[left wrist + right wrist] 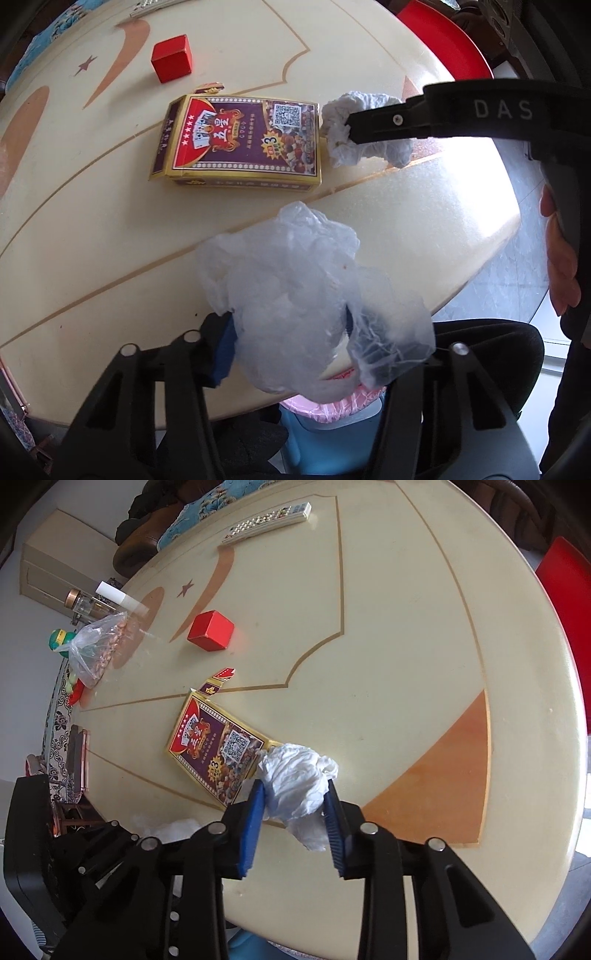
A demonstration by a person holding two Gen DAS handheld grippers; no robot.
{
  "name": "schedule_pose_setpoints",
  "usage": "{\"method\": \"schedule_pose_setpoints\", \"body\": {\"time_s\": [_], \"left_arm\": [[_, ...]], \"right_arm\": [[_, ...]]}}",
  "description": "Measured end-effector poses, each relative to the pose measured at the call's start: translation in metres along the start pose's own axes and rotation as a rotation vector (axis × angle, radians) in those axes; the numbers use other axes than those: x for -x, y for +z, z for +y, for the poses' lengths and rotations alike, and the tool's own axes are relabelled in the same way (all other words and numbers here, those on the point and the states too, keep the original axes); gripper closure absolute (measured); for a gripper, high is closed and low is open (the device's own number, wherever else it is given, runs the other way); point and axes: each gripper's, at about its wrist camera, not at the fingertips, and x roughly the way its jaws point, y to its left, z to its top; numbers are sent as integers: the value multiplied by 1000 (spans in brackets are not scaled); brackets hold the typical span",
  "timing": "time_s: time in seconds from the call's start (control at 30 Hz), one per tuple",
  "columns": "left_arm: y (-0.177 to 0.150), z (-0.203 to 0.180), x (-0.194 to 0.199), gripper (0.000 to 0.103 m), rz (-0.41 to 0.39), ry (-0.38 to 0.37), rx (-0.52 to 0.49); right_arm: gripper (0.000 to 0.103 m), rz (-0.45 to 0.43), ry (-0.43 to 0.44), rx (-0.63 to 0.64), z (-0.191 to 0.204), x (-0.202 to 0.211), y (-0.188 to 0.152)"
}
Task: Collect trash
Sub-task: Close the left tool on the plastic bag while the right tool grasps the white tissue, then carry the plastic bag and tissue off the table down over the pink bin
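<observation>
A round cream table [406, 646], inlaid with thin gold lines, orange panels and a small dark star, carried everything. On it lay a purple and gold playing-card box [218, 751] with its end flap open, a crumpled white tissue [295, 782] touching the box's near end, a red cube-shaped box [210, 630] farther in, and a white remote control [267, 521] near the far edge. Toward the left rim sat a clear plastic bag of nuts [96, 644], a white tube [120, 598] lying on its side and a glass jar [83, 605], while a crumpled clear plastic bag [306, 295] sat at the near edge.
</observation>
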Motion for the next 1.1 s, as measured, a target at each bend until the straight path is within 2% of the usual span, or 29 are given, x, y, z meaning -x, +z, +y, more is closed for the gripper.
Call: {"method": "schedule_pose_setpoints", "body": {"time_s": [0.2,0.47,0.83,1.1], "left_arm": [[-10,2,16,53,-42,11,7],[-28,-5,39,53,-105,43,32],[-65,-8,93,53,-233,168,33],[-95,-21,128,53,-317,197,9]], "right_arm": [[74,-32,-29,29,14,13,-7],[74,-93,-86,93,34,50,-26],[74,-192,-158,225,80,109,-89],[74,-234,-165,292,107,138,-138]]}}
